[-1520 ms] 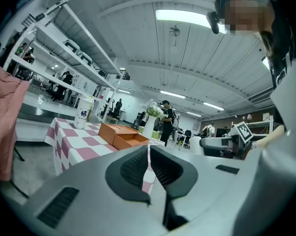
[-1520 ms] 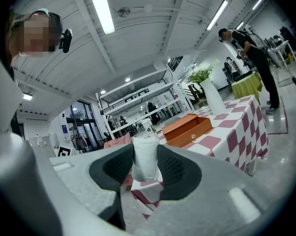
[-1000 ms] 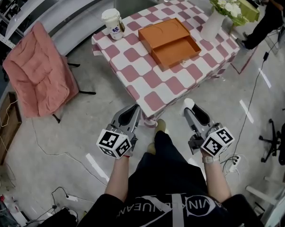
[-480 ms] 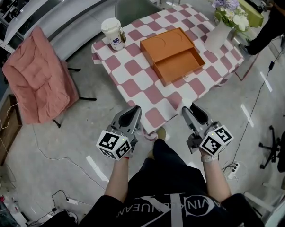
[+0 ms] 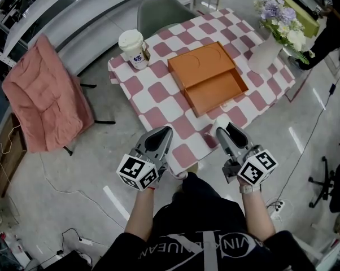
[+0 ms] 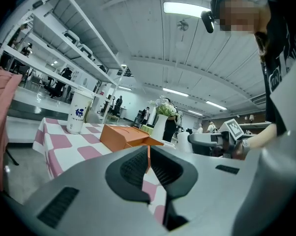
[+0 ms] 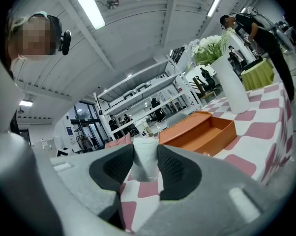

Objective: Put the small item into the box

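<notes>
An open orange box (image 5: 218, 92) lies on the pink-and-white checked table (image 5: 158, 103), its lid (image 5: 201, 62) attached at the far side. My right gripper (image 5: 225, 127) hangs over the table's near edge, just short of the box, shut on a small white item (image 5: 222, 123). In the right gripper view the white item (image 7: 145, 159) is pinched between the pads, with the box (image 7: 202, 132) ahead and to the right. My left gripper (image 5: 163, 132) is at the near table edge, shut and empty. The left gripper view shows the box (image 6: 123, 135) beyond its closed jaws.
A white paper cup (image 5: 131, 48) stands at the table's far left corner, and a white vase of flowers (image 5: 266, 52) at the right. A pink-draped chair (image 5: 43, 92) is to the left, a grey chair (image 5: 161, 13) behind the table. Cables lie on the floor.
Both grippers have come forward to the table: they were over the floor before its near edge and now reach over it. The right gripper still holds the white item.
</notes>
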`<action>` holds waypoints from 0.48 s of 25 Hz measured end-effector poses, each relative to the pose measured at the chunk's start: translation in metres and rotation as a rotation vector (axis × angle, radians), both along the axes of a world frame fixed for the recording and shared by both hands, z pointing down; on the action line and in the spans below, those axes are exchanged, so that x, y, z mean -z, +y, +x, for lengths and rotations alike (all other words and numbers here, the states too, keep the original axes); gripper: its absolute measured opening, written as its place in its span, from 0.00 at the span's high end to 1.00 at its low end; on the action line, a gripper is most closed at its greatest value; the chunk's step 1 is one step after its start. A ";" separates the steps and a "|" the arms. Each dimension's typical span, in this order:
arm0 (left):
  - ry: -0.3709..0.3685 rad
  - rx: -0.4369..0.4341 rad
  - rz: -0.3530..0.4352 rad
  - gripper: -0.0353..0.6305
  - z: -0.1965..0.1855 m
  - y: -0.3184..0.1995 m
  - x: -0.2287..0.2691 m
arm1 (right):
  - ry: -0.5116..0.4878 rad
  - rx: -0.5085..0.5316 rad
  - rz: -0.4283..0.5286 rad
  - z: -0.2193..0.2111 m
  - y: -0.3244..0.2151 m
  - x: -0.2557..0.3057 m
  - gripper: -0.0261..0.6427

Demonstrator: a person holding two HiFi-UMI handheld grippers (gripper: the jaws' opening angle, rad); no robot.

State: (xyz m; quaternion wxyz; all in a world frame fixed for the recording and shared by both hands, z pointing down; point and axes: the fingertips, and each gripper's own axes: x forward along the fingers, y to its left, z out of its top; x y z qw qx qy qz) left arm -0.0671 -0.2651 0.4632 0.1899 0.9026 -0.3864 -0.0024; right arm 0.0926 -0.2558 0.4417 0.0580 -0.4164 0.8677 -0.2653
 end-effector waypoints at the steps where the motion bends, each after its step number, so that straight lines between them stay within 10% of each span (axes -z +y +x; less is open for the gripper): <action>1: 0.000 -0.008 0.000 0.92 0.002 -0.003 0.001 | -0.002 0.002 -0.002 0.000 -0.004 -0.001 0.72; 12: -0.037 -0.004 -0.019 0.92 0.010 -0.039 0.004 | -0.049 0.040 -0.025 -0.001 -0.052 -0.007 0.72</action>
